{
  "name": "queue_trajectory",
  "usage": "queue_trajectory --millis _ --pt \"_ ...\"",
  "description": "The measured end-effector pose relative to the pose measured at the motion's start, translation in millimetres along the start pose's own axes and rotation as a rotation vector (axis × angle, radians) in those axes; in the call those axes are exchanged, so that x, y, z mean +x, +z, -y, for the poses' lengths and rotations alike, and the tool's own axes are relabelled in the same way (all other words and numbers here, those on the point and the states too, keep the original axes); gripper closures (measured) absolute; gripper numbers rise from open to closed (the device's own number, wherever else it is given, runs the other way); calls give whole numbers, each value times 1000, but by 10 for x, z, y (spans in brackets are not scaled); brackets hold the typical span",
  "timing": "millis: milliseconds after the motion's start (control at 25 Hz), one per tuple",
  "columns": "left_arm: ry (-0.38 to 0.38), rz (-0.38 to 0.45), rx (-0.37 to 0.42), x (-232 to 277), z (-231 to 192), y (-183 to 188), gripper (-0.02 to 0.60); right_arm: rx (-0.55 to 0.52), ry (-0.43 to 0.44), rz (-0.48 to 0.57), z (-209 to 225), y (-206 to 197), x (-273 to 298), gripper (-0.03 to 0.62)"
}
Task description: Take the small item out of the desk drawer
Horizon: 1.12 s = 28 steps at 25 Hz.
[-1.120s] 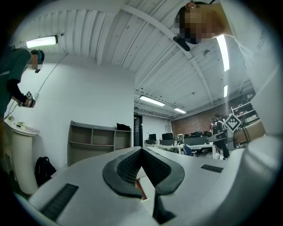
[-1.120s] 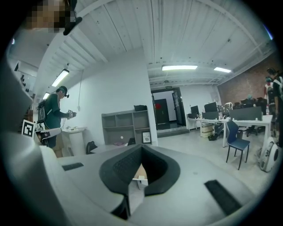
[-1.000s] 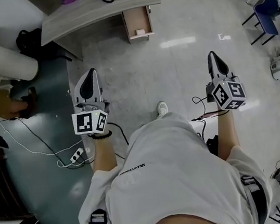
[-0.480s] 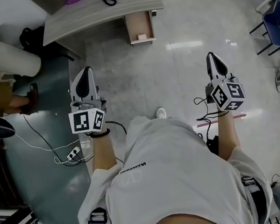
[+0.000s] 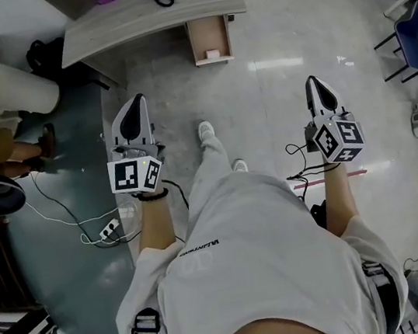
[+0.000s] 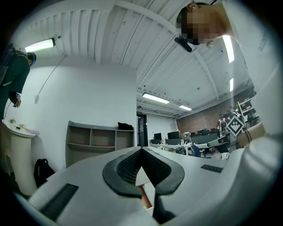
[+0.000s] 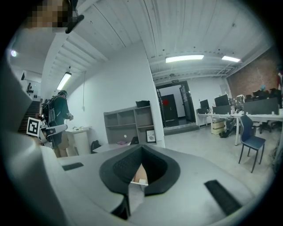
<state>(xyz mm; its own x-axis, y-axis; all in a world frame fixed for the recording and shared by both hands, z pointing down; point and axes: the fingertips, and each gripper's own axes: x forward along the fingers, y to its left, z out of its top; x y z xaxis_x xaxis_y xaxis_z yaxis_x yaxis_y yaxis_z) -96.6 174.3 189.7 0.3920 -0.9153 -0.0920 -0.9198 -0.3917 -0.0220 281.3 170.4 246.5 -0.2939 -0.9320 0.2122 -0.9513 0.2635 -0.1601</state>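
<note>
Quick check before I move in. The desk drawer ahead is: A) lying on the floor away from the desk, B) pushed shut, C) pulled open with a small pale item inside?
C: the drawer juts out from under the desk, and a small pale item lies in it.

Left of the curved grey desk (image 5: 146, 15) a white cylindrical stand (image 5: 20, 94) is seen, and far right of it a blue chair (image 5: 412, 36). The glossy pale floor (image 5: 281, 25) is lit by ceiling strip lights (image 7: 184, 58).

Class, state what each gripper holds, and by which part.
Nothing is held. The left gripper and right gripper are shut and empty; the small item lies in the open drawer ahead.
</note>
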Motion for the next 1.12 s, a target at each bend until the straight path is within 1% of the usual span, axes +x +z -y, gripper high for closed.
queue_trajectory --millis 200,360,640,800,1000,1120 --pt "-28 11 -19 346 -152 -76 583 -15 -25 -18 21 22 236 594" --pt "-46 11 -36 645 -339 -174 583 -14 -39 -34 11 13 528 594" --pt "-72 -11 -57 1287 -783 -360 583 -2 -40 -48 -40 86 1275 594" --pt "-93 -17 -58 1645 -1047 -449 583 -11 -59 -51 -67 124 1720 594" --pt "-130 -28 -68 2084 -1332 -527 583 -8 -81 -66 -117 164 2205 594" --pt "-166 -38 -83 2315 -1447 -631 583 -6 -89 -84 -178 119 2465 594"
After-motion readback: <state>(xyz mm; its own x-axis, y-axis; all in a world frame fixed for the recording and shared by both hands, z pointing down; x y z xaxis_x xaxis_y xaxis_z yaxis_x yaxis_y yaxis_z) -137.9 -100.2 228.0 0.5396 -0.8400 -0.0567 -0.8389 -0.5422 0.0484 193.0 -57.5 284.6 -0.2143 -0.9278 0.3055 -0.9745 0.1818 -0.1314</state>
